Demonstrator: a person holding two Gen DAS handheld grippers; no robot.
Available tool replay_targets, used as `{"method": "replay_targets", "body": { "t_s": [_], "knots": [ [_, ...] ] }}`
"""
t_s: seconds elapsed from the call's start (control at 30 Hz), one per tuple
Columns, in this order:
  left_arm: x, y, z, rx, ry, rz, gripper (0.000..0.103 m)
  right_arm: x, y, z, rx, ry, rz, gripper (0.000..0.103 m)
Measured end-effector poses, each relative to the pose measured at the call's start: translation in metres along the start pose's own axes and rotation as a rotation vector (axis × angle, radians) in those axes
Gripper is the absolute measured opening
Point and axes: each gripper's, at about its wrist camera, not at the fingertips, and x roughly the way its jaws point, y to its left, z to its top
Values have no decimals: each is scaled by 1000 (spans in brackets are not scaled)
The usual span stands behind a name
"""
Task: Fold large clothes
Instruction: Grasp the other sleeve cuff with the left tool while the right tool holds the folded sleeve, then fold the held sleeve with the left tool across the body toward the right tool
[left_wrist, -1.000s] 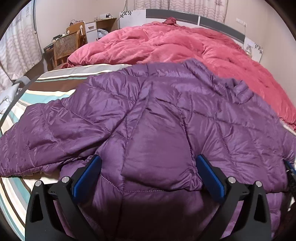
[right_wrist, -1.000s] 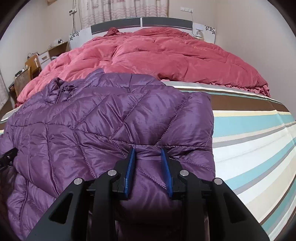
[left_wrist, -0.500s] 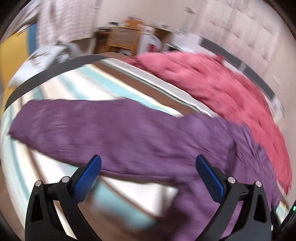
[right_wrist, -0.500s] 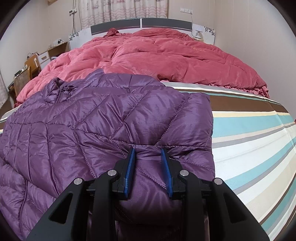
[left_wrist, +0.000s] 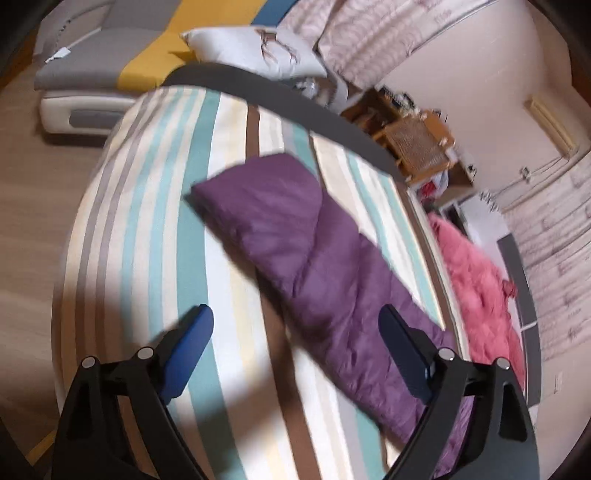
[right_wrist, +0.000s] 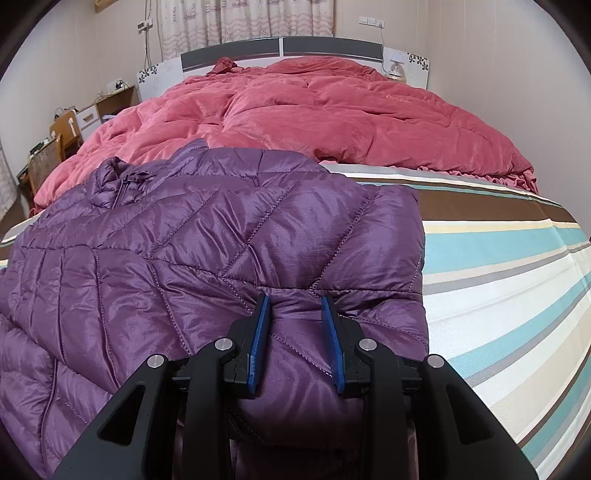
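A purple quilted down jacket (right_wrist: 207, 251) lies spread on a striped bedsheet (right_wrist: 498, 266), collar toward the pink duvet. My right gripper (right_wrist: 295, 314) is shut on a fold of the jacket near its right hem edge. In the left wrist view the jacket's sleeve (left_wrist: 295, 243) stretches out flat across the sheet (left_wrist: 155, 206), its cuff end toward the bed's foot. My left gripper (left_wrist: 295, 325) is open and empty, held above the sheet just short of the sleeve.
A pink duvet (right_wrist: 314, 110) covers the bed's far half up to the headboard (right_wrist: 280, 48). A wicker chair (left_wrist: 417, 147) and desk stand by the wall. A grey and yellow sofa (left_wrist: 110, 55) with a pillow (left_wrist: 258, 48) sits past the bed's foot. Wooden floor (left_wrist: 33, 184) lies beyond the bed edge.
My left gripper has swung left off the jacket's body toward the outstretched sleeve and the bed's foot, staying open. My right gripper has kept its hold without moving.
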Motion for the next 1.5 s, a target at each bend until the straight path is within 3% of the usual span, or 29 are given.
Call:
{"method": "replay_targets", "body": {
  "t_s": [0.07,0.17,0.27,0.37,0.43,0.53,0.67,0.87,1.13,1.5],
  "knots": [
    [9,3,2,-34,28,-44,88,0,-1,0,3,-1,2,29],
    [19,6,6,-102,2,-73,84,-1,-1,0,4,-2,3,29],
    [34,6,13,-117,-17,-93,70,-1,-2,0,5,-2,3,29],
    [42,7,23,-136,-28,-103,53,-1,-2,0,5,-2,3,29],
    [53,7,23,-156,18,-110,18,-1,-1,0,5,-2,2,29],
    [60,10,21,-210,25,-114,9,-1,-2,0,4,-3,2,29],
    [50,-12,15,-127,-42,-101,7,-1,-2,0,5,-2,4,29],
    [18,-67,-3,76,-157,-150,6,-1,-2,0,4,-3,2,29],
    [-16,-140,-42,322,-175,-271,6,-1,-2,0,5,-3,3,29],
    [-80,-203,-136,664,-230,-373,6,-1,-3,-1,5,-4,4,29]
  ]
}}
